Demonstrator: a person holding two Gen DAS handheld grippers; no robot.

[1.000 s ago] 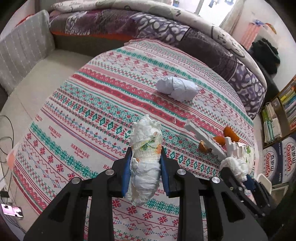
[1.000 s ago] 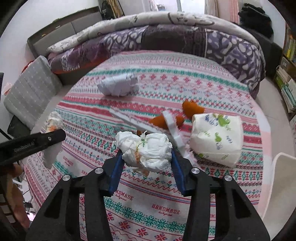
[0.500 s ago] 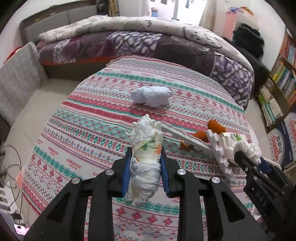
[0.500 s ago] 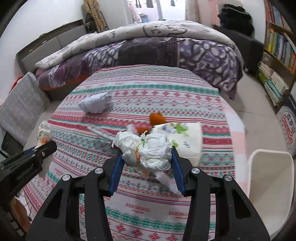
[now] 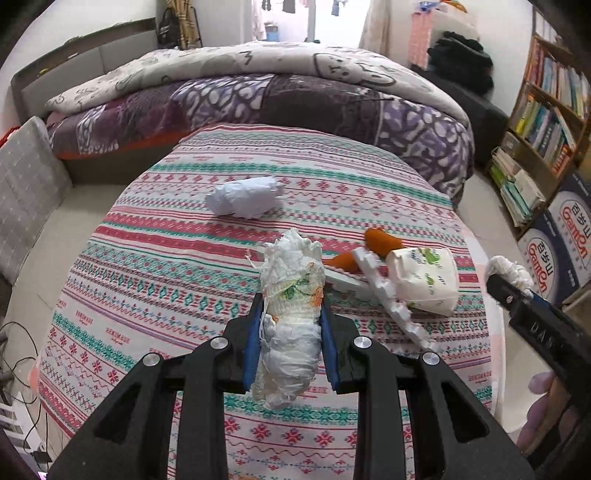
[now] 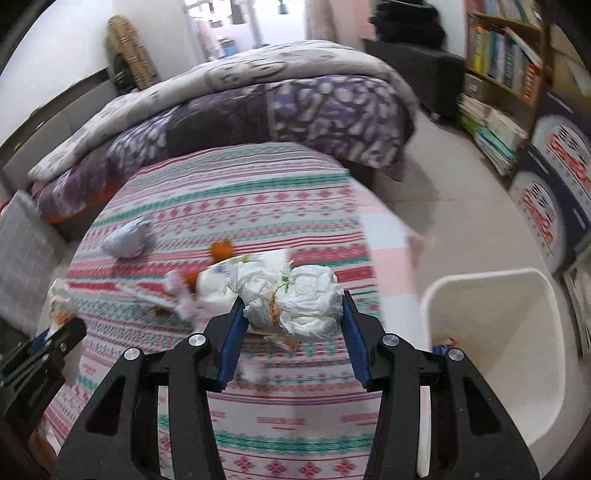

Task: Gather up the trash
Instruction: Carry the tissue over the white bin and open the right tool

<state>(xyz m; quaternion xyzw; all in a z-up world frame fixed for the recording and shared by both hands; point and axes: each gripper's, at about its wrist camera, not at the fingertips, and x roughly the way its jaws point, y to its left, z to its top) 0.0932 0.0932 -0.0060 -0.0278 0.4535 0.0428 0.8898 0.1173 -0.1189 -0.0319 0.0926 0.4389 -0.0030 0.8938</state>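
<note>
Left gripper (image 5: 290,332): clenched on an upright rolled diaper (image 5: 291,314).
Right gripper (image 6: 293,332): clamped on a wadded diaper (image 6: 295,299).
White bin (image 6: 495,350): seen only in the right wrist view.

Bed (image 5: 258,96): lying at the back, wearing a purple patterned quilt under a cream one.
Bookshelf (image 5: 546,110): standing at the right, packed with books.
Floor (image 6: 461,221): showing pale tiles.
Doorway (image 5: 314,22): letting daylight in.

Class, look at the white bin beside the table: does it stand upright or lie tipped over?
Upright: the white bin stands on the floor, its open mouth facing up.
</note>
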